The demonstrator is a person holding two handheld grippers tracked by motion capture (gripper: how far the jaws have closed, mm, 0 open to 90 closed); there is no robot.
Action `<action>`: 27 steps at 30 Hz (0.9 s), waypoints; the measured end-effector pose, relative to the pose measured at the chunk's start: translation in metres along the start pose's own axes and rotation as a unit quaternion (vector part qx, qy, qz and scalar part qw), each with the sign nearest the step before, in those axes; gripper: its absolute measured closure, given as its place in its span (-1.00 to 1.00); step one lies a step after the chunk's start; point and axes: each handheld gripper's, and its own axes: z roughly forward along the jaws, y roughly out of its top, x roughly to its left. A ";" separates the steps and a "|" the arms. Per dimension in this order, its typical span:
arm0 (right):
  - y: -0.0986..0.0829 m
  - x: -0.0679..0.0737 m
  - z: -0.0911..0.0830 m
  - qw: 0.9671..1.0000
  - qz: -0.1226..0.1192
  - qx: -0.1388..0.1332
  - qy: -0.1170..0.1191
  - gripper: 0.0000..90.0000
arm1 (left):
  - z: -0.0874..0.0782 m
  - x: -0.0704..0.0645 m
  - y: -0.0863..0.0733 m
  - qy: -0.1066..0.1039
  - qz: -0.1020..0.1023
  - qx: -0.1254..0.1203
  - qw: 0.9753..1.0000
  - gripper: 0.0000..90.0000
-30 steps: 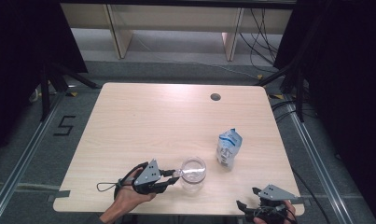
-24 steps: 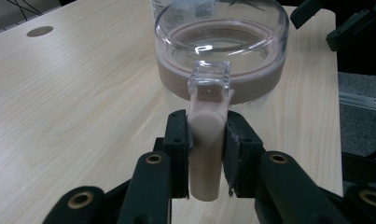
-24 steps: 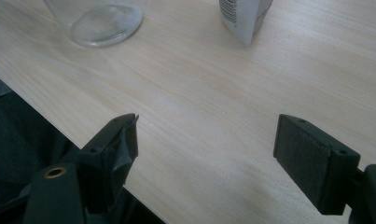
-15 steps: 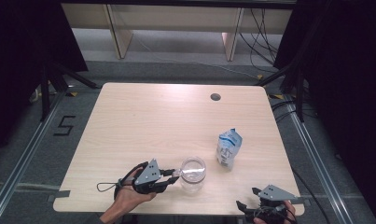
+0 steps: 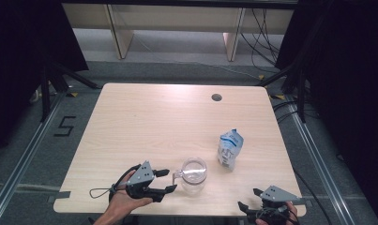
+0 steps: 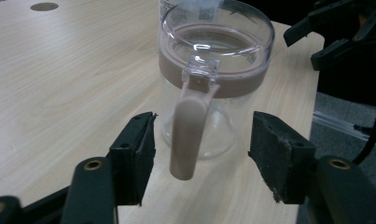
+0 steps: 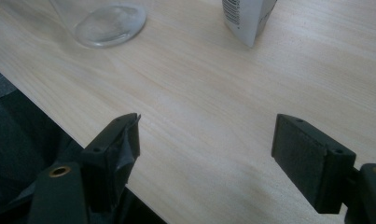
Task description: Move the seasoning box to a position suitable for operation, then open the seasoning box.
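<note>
Left hand-held gripper [image 5: 166, 181] poised around the handle of a clear measuring jug [image 5: 193, 176] near the front edge of the counter [image 5: 144, 122].

In the left gripper view the jaws stand wide apart, one on each side of the jug's beige handle [image 6: 189, 133], with a gap to the handle on both sides, so nothing is gripped. The jug stands upright, a beige band under its rim and its handle turned toward the left hand-held gripper. Just beyond and to the right of the jug stands a small white and blue carton [image 5: 230, 149], upright and apart from it. The right hand-held gripper [image 5: 250, 199] sits at the counter's front right corner, jaws spread wide and empty over bare wood, well apart from jug and carton.
</note>
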 end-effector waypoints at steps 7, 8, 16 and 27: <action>0.000 0.002 -0.001 1.000 0.007 0.003 -0.002 -0.46 | -0.006 -0.002 -0.001 0.010 -0.050 -0.004 0.999 -0.37; 0.000 0.002 -0.001 1.000 0.007 0.003 -0.002 -0.46 | -0.006 -0.002 -0.001 0.013 -0.053 -0.003 0.999 -0.37; 0.000 0.002 0.000 1.000 0.003 -0.004 -0.005 -0.49 | -0.012 -0.002 0.001 0.023 -0.072 -0.012 0.997 -0.43; 0.001 0.003 0.002 1.000 -0.005 -0.014 0.005 -0.64 | -0.019 -0.002 0.011 0.027 -0.072 -0.031 0.997 -0.15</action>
